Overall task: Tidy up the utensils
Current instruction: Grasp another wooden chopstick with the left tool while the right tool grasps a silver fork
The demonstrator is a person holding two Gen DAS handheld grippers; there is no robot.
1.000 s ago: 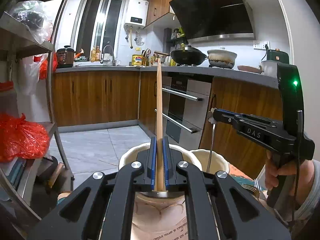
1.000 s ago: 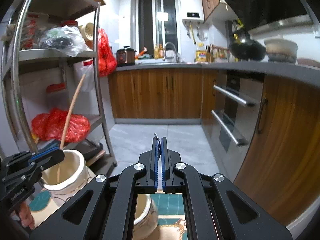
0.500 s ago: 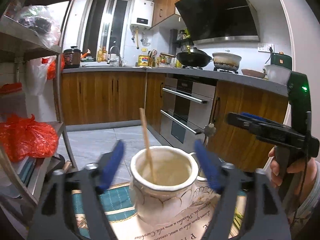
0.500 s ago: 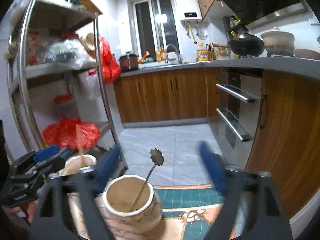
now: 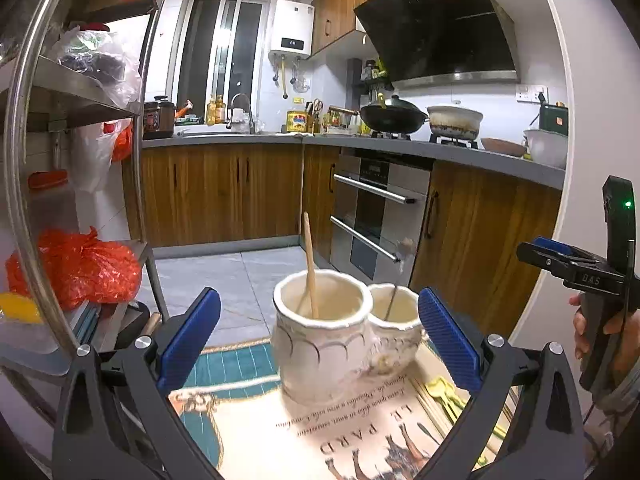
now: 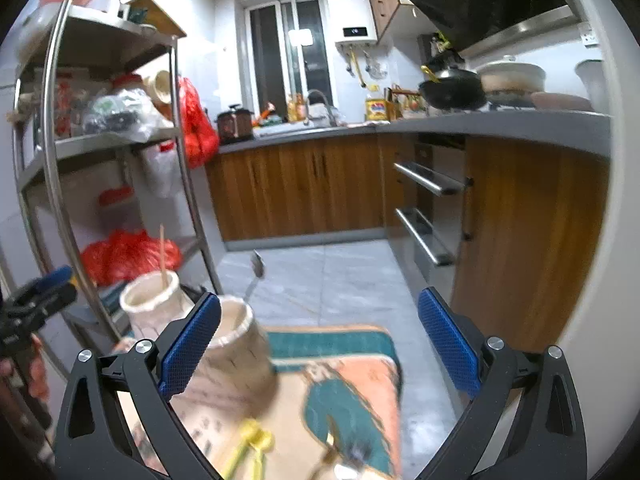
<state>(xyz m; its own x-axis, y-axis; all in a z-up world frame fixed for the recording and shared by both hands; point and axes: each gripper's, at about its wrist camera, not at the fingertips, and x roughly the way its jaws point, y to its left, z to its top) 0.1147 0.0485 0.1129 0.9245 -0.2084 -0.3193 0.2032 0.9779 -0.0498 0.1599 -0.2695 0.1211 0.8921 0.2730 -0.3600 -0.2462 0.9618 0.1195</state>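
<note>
Two cream ceramic jars with scalloped relief stand touching each other on a printed mat, cream with teal borders and lettering [image 5: 304, 428], that covers the surface in this wood-fronted kitchen. The larger cream jar [image 5: 322, 344] sits on the left and nearer; a plain wooden stick, probably a chopstick [image 5: 309, 264], leans inside it with its top tilted slightly to the left. The smaller cream jar [image 5: 396, 328] stands just to its right and a little farther off, and a thin metal spoon with a flower-shaped handle end [image 5: 400, 268] rests in it, handle up. The left tongs [image 5: 318, 340] are spread wide with blue ribbed pads on either side of the jars, touching neither, and nothing is gripped between them. The right tongs [image 6: 318, 344] are likewise wide open and empty (that view is blurred), their left pad lying in front of the smaller jar [image 6: 236, 344] while the larger one [image 6: 154, 300] stands beyond it to the left. Yellow plastic utensils [image 5: 444, 394] lie flat on the mat near the right side, beside what look like thin pale sticks. A hand [image 5: 604, 334] at the far right holds the other black handle.
</note>
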